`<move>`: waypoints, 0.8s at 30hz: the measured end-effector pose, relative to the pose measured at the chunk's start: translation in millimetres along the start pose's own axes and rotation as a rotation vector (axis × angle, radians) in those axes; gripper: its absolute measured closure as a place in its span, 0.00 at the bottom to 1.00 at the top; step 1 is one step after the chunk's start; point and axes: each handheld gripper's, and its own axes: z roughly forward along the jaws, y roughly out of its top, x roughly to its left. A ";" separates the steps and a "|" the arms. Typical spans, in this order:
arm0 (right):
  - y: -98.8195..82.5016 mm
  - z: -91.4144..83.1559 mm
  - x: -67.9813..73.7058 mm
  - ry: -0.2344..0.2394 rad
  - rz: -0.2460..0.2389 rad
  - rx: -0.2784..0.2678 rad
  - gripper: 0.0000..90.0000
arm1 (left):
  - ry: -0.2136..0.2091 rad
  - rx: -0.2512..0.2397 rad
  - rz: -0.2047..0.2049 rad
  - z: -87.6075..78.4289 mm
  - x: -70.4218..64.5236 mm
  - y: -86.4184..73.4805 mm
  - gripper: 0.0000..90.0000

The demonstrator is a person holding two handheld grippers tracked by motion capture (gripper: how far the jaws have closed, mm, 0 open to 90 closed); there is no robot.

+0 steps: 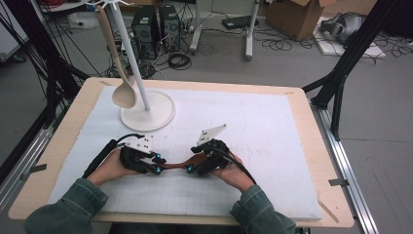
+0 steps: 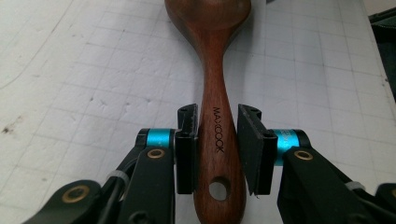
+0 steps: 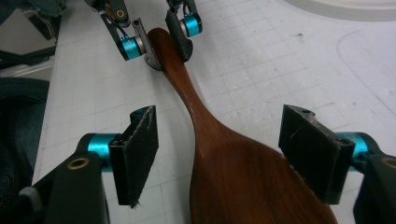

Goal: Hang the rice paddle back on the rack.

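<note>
Spoon [image 1: 178, 165] of dark wood lies flat on the white mat [image 1: 272, 126] that covers my desk [image 1: 311, 117], stretched between my two hands near my edge of it. My left gripper [image 1: 157, 164] has the handle end: in the left gripper view its two pads [image 2: 187, 140] press on either side of the narrow handle [image 2: 219, 144], just above the hanging hole, so the jaws stand narrow and clamped on the wood. The printed lettering on the handle sits right between them, and the bowl runs away from that gripper toward the top of that view.

My right gripper [image 1: 192, 168] is at the other end. In the right gripper view its jaws stand wide, one on each side of the broad bowl [image 3: 252, 182], with white mat showing between the left pad [image 3: 137, 151] and the wood; the right pad is just beside the bowl's edge, and I cannot tell whether it touches. Nothing is squeezed there. Farther along the same view my left gripper [image 3: 161, 44] shows, closed on the handle tip.

Well apart, at the far left of the desk, a pale wooden spoon [image 1: 122, 87] hangs from a white stand [image 1: 148, 109].
</note>
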 end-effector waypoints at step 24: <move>1.2 29.9 6.9 0.091 -0.119 0.127 0.73 | -0.024 0.007 0.044 8.5 -10.7 26.4 0.77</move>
